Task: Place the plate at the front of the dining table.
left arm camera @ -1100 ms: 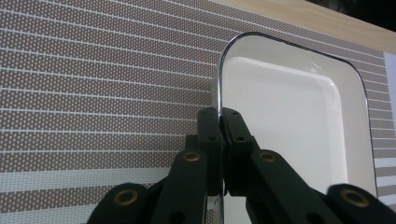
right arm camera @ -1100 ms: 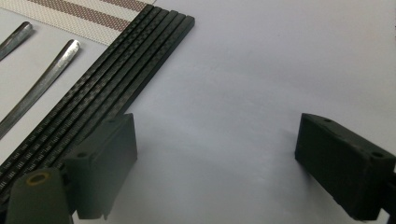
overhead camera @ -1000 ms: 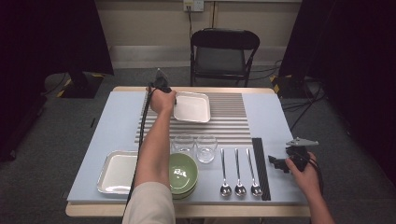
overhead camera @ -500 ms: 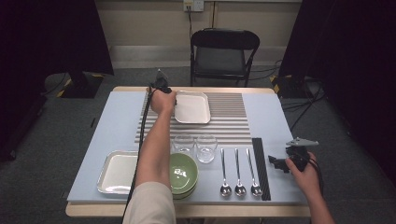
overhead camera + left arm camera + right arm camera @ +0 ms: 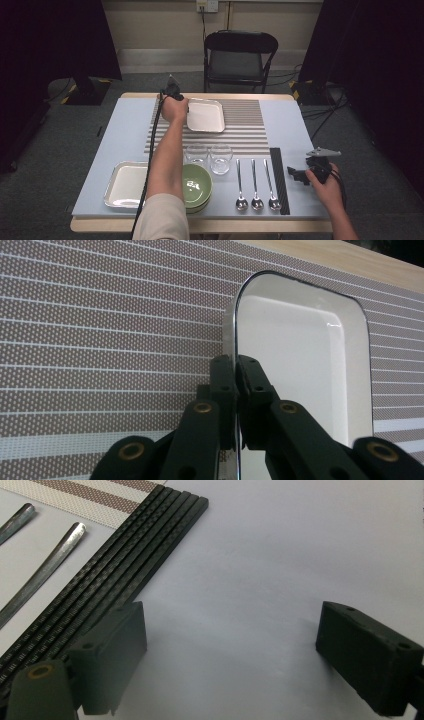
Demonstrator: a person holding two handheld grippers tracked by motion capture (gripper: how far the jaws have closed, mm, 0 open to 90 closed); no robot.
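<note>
A white rectangular plate (image 5: 206, 115) lies at the back of the striped placemat (image 5: 245, 131). My left gripper (image 5: 181, 106) is shut on the plate's left rim. In the left gripper view the two black fingertips (image 5: 223, 371) pinch the thin rim of the plate (image 5: 300, 355) between them over the striped mat (image 5: 100, 340). My right gripper (image 5: 296, 174) rests at the table's right edge, beside the black chopsticks (image 5: 279, 177). In the right gripper view its jaws (image 5: 240, 655) stand wide apart over bare table, with the chopsticks (image 5: 115, 575) to their left.
A second white plate (image 5: 125, 184) sits front left, stacked green bowls (image 5: 196, 186) beside it. Two clear glasses (image 5: 210, 156) stand mid-table. Three spoons (image 5: 256, 187) lie in a row left of the chopsticks. A black folding chair (image 5: 239, 55) stands beyond the far edge.
</note>
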